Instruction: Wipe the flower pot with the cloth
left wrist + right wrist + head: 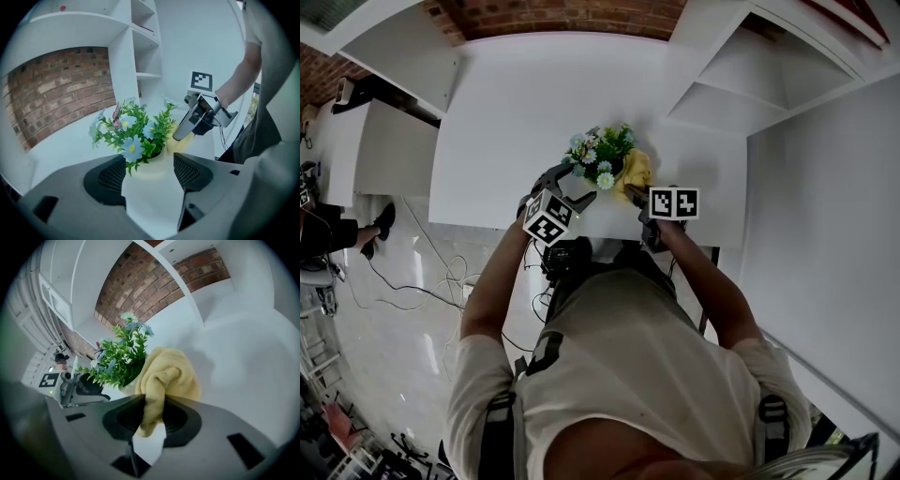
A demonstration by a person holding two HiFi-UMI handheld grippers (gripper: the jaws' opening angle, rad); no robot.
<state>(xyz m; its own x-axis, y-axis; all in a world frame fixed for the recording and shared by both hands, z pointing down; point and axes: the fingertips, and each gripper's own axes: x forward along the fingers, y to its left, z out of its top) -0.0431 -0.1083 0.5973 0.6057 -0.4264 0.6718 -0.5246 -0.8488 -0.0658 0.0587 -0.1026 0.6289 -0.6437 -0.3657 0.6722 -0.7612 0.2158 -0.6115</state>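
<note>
My right tongs clamp the yellow cloth, bunched against the right side of the flower pot on the white table. My left tongs gape wide astride the pot from the opposite side.
</note>
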